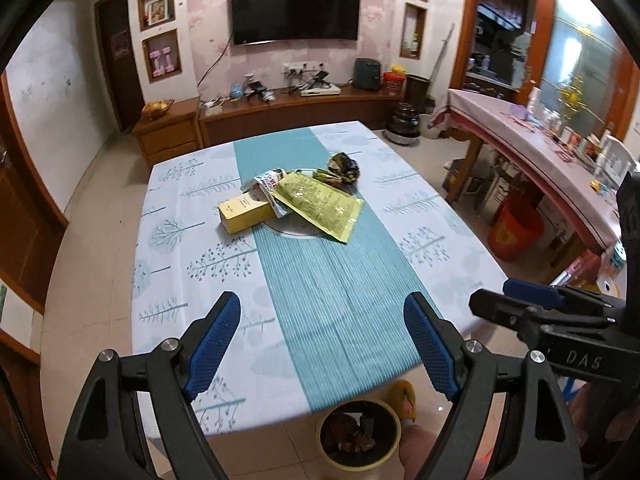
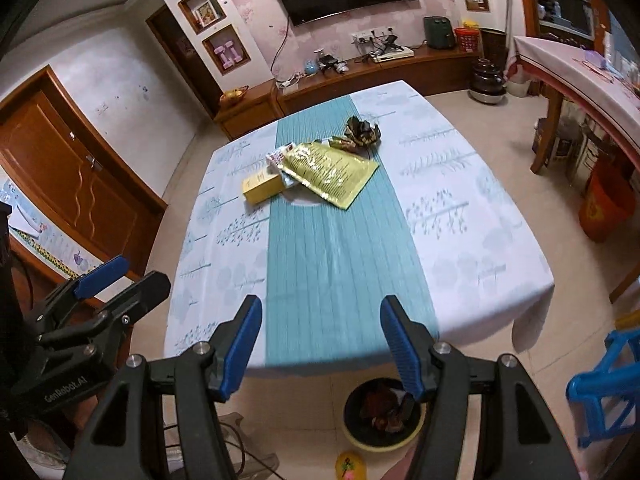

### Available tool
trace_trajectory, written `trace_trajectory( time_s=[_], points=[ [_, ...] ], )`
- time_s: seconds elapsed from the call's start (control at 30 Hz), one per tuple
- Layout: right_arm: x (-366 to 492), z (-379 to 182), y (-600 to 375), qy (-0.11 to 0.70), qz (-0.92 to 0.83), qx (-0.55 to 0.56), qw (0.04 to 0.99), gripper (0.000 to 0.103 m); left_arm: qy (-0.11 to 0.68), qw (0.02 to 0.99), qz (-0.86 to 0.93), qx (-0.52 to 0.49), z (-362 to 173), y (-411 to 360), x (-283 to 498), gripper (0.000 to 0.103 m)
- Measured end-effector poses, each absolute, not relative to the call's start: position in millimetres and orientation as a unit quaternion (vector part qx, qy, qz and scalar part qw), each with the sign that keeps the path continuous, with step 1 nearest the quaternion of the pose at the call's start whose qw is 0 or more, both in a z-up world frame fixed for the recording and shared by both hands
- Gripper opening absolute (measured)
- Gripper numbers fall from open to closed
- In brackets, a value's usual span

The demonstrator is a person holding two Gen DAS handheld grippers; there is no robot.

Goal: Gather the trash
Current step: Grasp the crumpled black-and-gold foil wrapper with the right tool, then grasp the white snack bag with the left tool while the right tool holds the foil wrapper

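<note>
Trash lies mid-table: a yellow box [image 1: 244,213] [image 2: 262,186], a flat yellow-green wrapper [image 1: 320,206] [image 2: 330,170], a red-and-white wrapper [image 1: 268,182] [image 2: 278,158] and a crumpled dark wrapper [image 1: 343,167] [image 2: 362,131], partly over a white plate [image 1: 294,232]. A yellow-rimmed bin [image 1: 359,436] [image 2: 384,416] with trash stands on the floor below the table's near edge. My left gripper [image 1: 322,344] is open and empty above the near table edge. My right gripper [image 2: 320,344] is open and empty beside it; it also shows in the left wrist view [image 1: 516,300].
The table [image 1: 192,240] has a white tree-print cloth with a teal runner. A second long table [image 1: 532,140] stands at right with a red bucket [image 1: 514,230] under it. A blue plastic stool [image 2: 608,384] is near right. A TV cabinet [image 1: 288,108] lines the far wall.
</note>
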State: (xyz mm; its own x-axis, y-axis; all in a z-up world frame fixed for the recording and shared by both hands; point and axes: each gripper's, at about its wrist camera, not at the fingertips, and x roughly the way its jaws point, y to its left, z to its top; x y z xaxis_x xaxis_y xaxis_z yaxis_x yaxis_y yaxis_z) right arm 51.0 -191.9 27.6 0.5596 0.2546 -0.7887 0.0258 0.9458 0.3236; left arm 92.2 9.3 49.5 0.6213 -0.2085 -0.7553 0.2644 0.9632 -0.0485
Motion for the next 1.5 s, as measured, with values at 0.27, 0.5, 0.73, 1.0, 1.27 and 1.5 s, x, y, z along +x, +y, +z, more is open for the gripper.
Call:
trace_trajectory(
  time_s=[0.27,0.5,0.73,1.0,1.27,1.5],
  points=[
    [154.6,15.1,-240.0,0.484,0.112,0.142,0.856,0.061,0.469,0.880,-0.077,0.005,32.9,-32.5,186.4,0.066],
    [257.0,4.2,-281.1,0.515,0.169,0.130,0.830,0.062,0.510,0.860,-0.018,-0.016,14.0,-69.6,265.0,0.057],
    [358.0,-38.3,-289.8,0.564,0.201,0.139,0.789,0.062,0.542,0.838,0.045,-0.041,-5.5,-76.2,314.7,0.046],
    [445.9,-100.5,-259.2,0.611,0.187,0.158,0.753,0.062,0.560,0.820,0.093,-0.078,-16.3,-61.1,341.8,0.046],
    [473.1,-125.9,-248.4,0.623,0.184,0.131,0.749,0.057,0.571,0.810,0.093,-0.092,-27.0,-61.3,367.7,0.046],
    [464.4,-119.8,-270.1,0.605,0.211,0.127,0.757,0.040,0.579,0.807,0.059,-0.103,-36.2,-73.5,405.9,0.046]
  ],
)
